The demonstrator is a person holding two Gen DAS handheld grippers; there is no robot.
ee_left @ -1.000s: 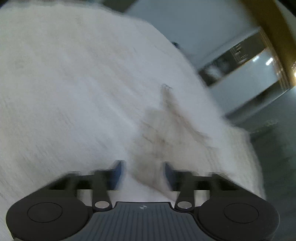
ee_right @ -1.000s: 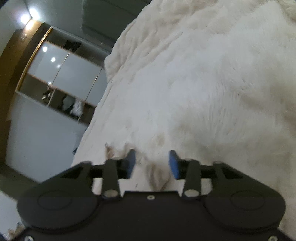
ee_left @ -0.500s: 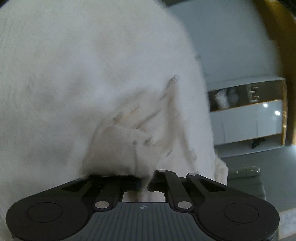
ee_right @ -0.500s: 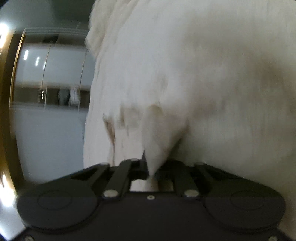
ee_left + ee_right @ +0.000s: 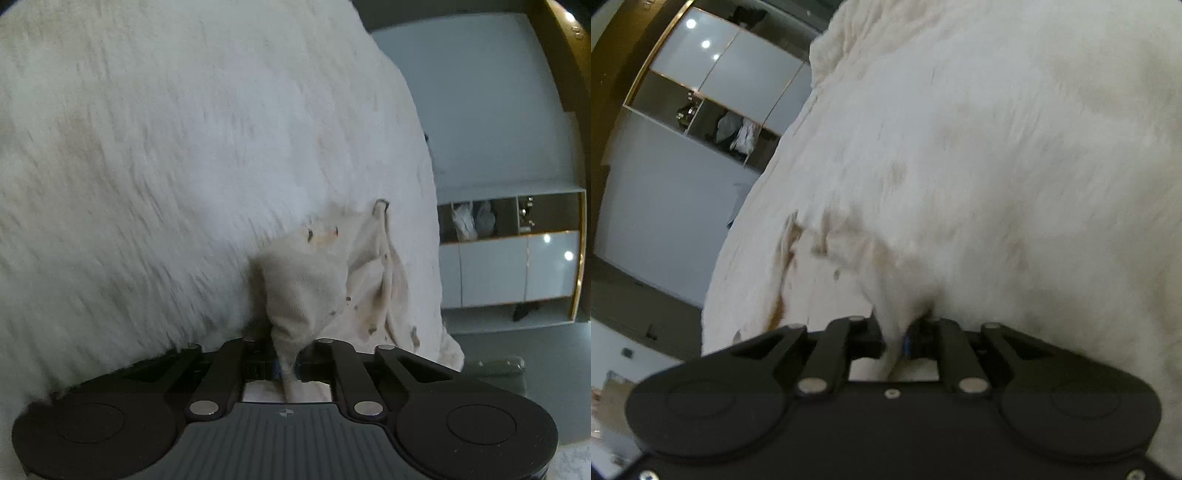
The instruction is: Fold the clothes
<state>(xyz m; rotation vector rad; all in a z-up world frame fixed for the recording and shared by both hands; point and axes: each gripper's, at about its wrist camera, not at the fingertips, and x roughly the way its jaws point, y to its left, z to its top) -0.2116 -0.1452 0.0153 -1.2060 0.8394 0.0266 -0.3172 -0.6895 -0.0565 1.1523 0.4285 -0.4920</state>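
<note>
The left hand-held gripper (image 5: 286, 363) and the right hand-held gripper (image 5: 899, 341) each pinch the cream garment (image 5: 314, 280), jaws easing open. It lies bunched on the white bed (image 5: 147, 166), apparently unfolded; folding is barely begun.

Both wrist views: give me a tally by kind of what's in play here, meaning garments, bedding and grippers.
Cream patterned garment: 1, pinched at two spots
White fluffy blanket under it: 1
Grippers: 2, the left gripper and the right gripper, each with a fold of the cloth between its jaws, which are opening
Total: 4
</note>
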